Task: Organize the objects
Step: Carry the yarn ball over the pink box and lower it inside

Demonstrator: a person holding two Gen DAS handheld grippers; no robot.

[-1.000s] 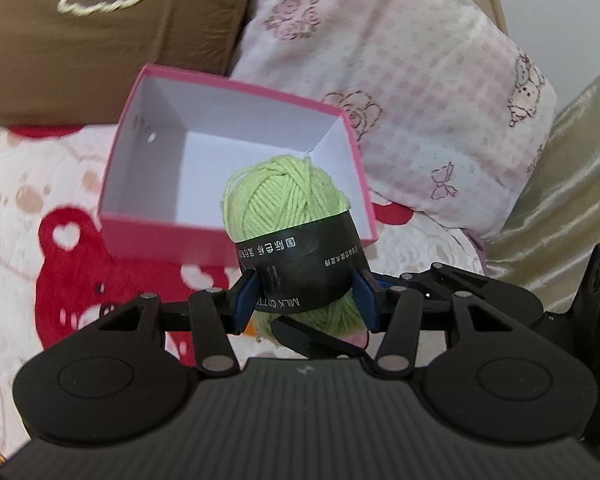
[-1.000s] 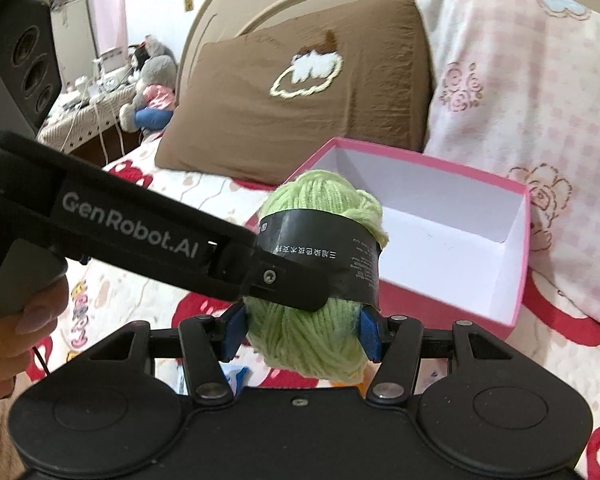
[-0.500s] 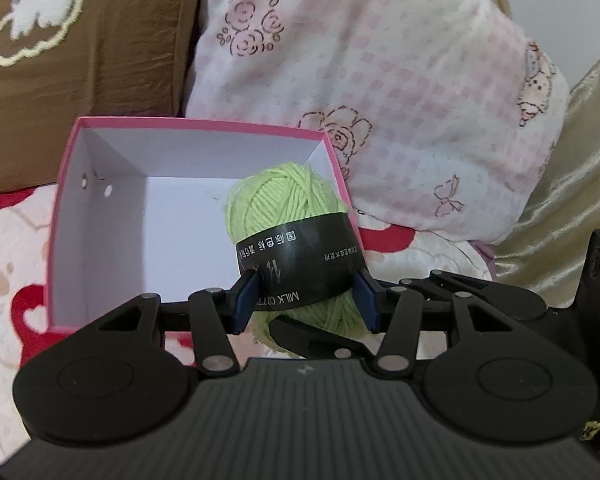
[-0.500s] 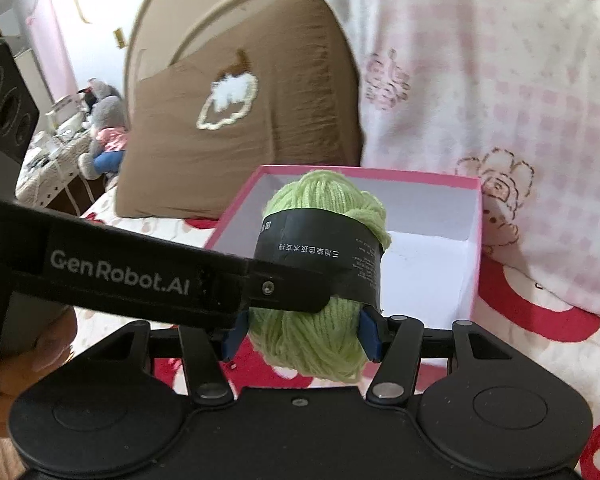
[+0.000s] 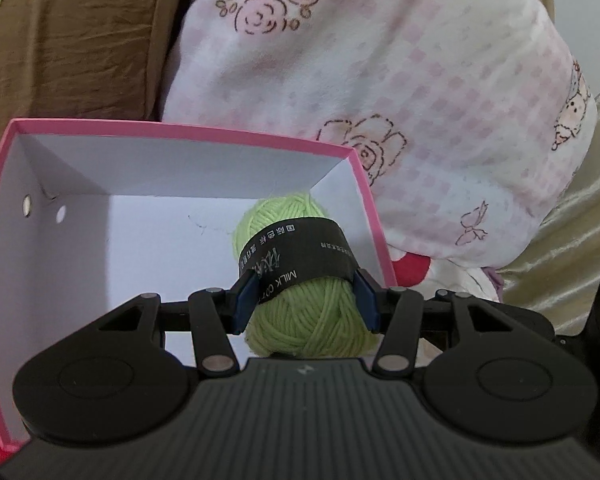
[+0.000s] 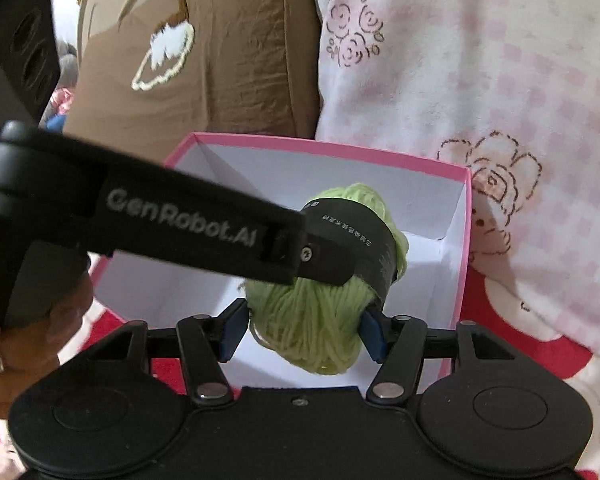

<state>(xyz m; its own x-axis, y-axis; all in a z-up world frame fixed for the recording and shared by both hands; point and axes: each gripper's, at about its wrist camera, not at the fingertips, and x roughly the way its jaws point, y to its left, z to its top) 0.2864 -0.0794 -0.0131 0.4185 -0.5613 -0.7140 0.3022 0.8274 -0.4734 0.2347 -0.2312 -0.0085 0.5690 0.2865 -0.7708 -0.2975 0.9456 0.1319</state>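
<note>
Left tool clamps green yarn ball by black paper band, blue pads pressing both sides. Right tool also grips same ball at lower end; pads touch yarn. Ball held above open pink box, near box's right wall. Box sits on bed, just before brown pillow and pink checked pillow.

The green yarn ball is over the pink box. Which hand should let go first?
Probably the right. The right gripper only pinches the loose bottom of the yarn ball; the left gripper clamps its black band, steadying it above the pink box.
</note>
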